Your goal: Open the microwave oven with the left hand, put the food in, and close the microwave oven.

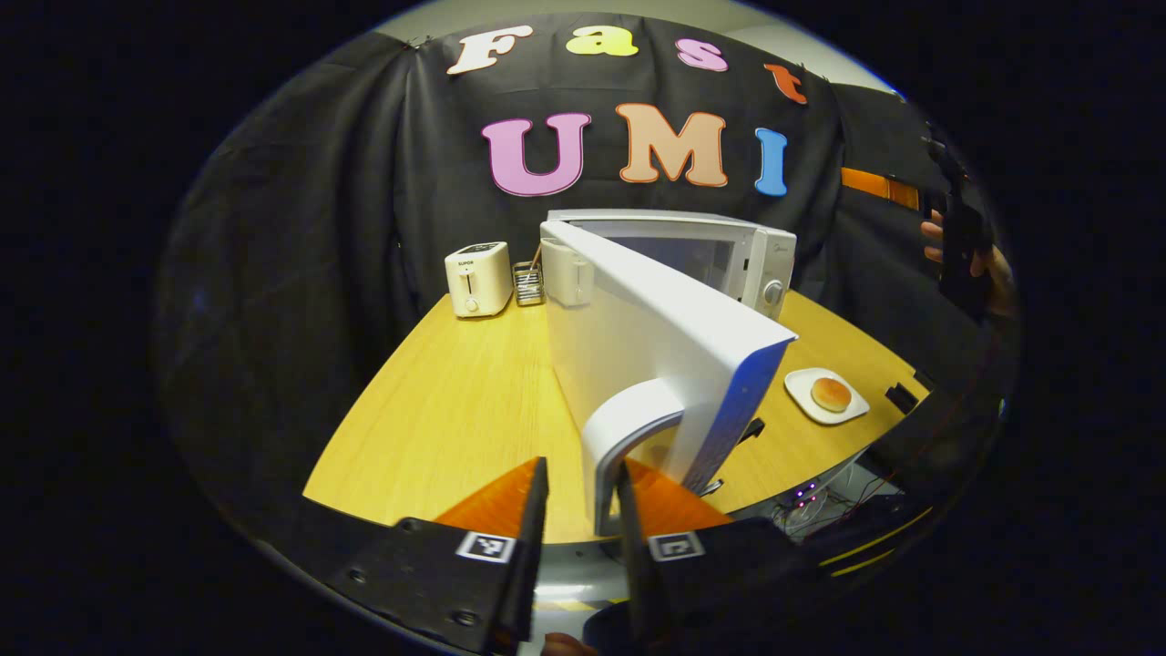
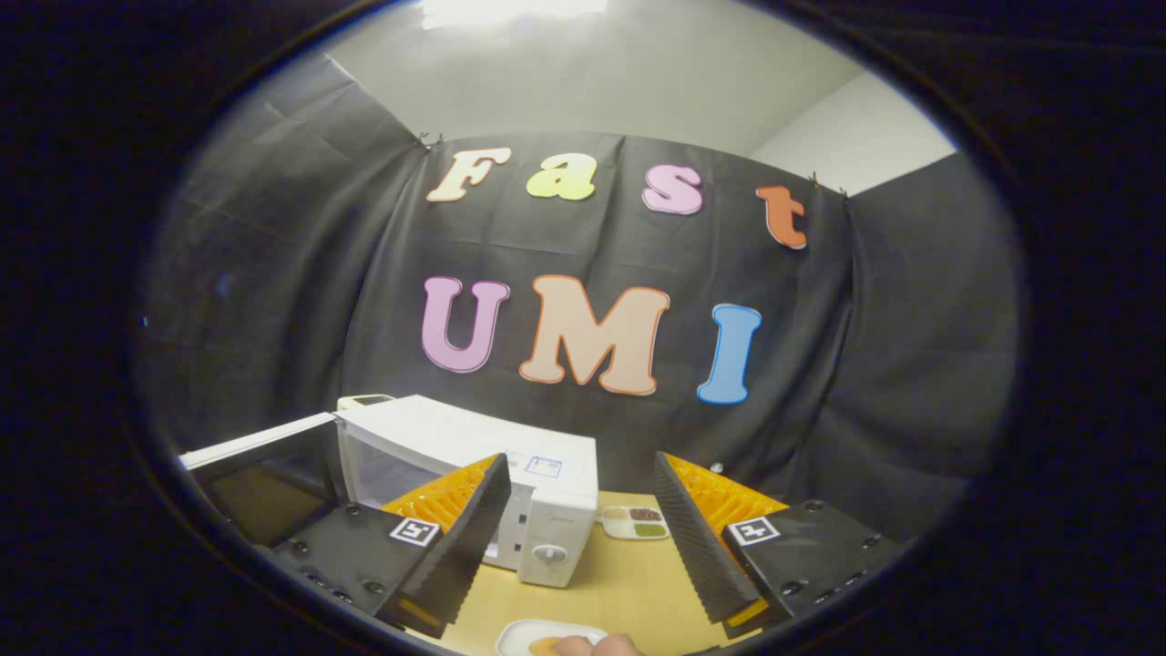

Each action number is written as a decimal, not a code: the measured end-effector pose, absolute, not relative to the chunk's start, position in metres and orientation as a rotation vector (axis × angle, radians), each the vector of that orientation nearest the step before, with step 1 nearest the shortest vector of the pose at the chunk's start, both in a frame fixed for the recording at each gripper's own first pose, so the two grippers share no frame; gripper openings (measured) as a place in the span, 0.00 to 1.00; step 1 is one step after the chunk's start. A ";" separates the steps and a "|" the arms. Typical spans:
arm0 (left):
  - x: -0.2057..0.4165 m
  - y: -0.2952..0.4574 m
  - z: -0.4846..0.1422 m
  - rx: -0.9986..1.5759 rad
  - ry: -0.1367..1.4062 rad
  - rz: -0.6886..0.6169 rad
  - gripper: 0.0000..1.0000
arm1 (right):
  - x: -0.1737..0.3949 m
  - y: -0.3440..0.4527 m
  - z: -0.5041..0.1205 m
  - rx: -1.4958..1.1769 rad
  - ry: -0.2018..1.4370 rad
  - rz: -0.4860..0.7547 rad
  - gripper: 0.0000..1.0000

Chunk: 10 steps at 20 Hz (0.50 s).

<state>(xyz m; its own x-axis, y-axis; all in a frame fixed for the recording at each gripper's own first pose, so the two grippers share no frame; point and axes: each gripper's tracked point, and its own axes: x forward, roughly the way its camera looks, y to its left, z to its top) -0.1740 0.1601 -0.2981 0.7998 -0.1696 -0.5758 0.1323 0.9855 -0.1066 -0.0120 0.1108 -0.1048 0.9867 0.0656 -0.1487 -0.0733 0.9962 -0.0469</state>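
Observation:
The white microwave (image 1: 761, 260) stands at the back of the wooden table (image 1: 455, 410), its door (image 1: 656, 355) swung wide toward me. The curved door handle (image 1: 624, 424) sits between the fingers of my left gripper (image 1: 583, 506); the right finger is against it and the left finger stands a little apart. A bun (image 1: 831, 394) lies on a small white plate (image 1: 800, 383) to the right of the door. My right gripper (image 2: 583, 538) hangs open and empty above the table, facing the microwave (image 2: 556, 519) and its open door (image 2: 255, 446). The plate (image 2: 519, 638) lies just below it.
A white toaster (image 1: 478, 278) and a small metal rack (image 1: 528, 282) stand left of the microwave. A compartment dish (image 2: 633, 522) lies beside it on the right. A hand (image 1: 988, 273) holds the other gripper at far right. Cables (image 1: 811, 497) hang under the table's front edge.

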 end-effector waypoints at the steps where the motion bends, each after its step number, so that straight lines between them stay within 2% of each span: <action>1: -0.178 0.165 -0.302 -0.042 0.623 -0.166 0.65 | -0.017 0.107 -0.122 -0.036 0.186 0.057 0.97; 3: -0.179 0.173 -0.288 -0.006 0.600 -0.161 0.76 | -0.024 0.098 -0.154 -0.022 0.252 0.033 0.97; 5: -0.173 0.177 -0.260 0.013 0.539 -0.166 0.74 | -0.032 0.095 -0.190 -0.020 0.333 0.039 0.98; 6: -0.173 0.179 -0.259 0.023 0.556 -0.161 0.73 | -0.037 0.099 -0.213 -0.022 0.382 0.056 0.98; 7: -0.182 0.185 -0.265 0.042 0.594 -0.159 0.74 | -0.042 0.099 -0.236 -0.027 0.431 0.066 0.98; 9: -0.182 0.195 -0.244 0.093 0.545 -0.156 0.76 | -0.057 0.100 -0.278 -0.021 0.527 0.079 0.99; 10: -0.180 0.203 -0.234 0.117 0.523 -0.140 0.72 | -0.065 0.098 -0.297 -0.011 0.563 0.075 0.98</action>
<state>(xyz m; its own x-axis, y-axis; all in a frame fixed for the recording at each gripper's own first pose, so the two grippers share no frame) -0.1797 0.2032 -0.2338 0.8570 -0.1029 -0.5050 0.1627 0.9838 0.0757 -0.0645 0.0975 -0.2966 0.8429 0.0681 -0.5338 -0.0740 0.9972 0.0105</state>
